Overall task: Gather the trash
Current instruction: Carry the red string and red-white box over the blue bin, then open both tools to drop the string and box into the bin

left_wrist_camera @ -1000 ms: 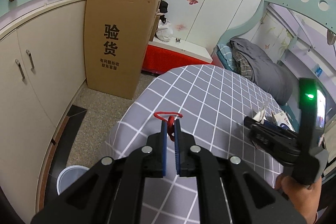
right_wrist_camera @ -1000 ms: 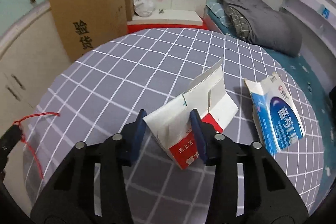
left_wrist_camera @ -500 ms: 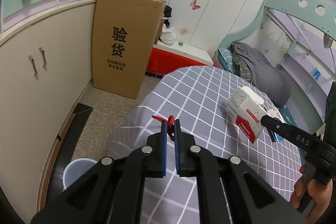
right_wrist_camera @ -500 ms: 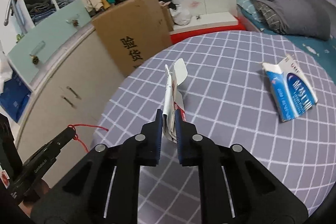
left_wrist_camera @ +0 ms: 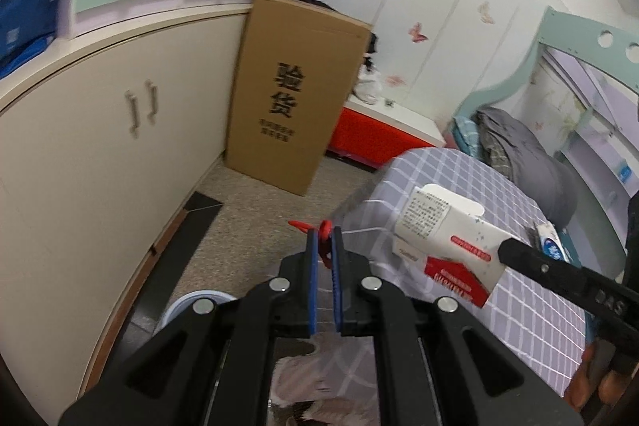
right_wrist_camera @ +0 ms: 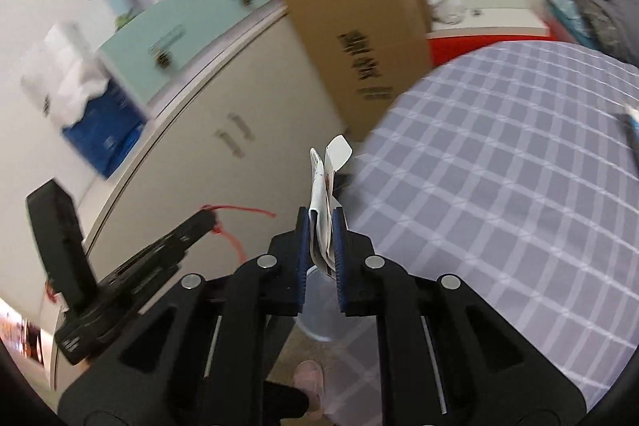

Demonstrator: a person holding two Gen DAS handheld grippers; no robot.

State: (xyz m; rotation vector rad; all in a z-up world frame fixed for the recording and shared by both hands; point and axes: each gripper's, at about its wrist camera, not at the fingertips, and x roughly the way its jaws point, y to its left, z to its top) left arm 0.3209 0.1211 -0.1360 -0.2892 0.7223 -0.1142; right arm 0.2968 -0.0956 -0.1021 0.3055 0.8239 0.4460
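My left gripper [left_wrist_camera: 324,238] is shut on a thin red string [left_wrist_camera: 299,225], held over the floor just past the table's edge. My right gripper [right_wrist_camera: 322,218] is shut on a flattened white and red carton [right_wrist_camera: 321,186], which stands up between its blue pads. In the left wrist view the same carton [left_wrist_camera: 447,226] hangs from the right gripper [left_wrist_camera: 505,248] above the checked tablecloth [left_wrist_camera: 459,170]. The left gripper [right_wrist_camera: 207,216] with the string [right_wrist_camera: 239,208] is to the left in the right wrist view. A pale bin [left_wrist_camera: 191,300] stands on the floor below both grippers [right_wrist_camera: 319,322].
A blue and white carton [left_wrist_camera: 553,244] lies on the table. A tall cardboard box [left_wrist_camera: 295,98] leans against cream cabinets [left_wrist_camera: 100,126]. A red and white bench [left_wrist_camera: 383,130] and a bed [left_wrist_camera: 519,154] stand behind. A person's slippered foot [right_wrist_camera: 309,378] is beside the bin.
The right gripper closed on the carton, lifted it off the table and swung it left past the table's edge. The left gripper carried the string left, off the table.
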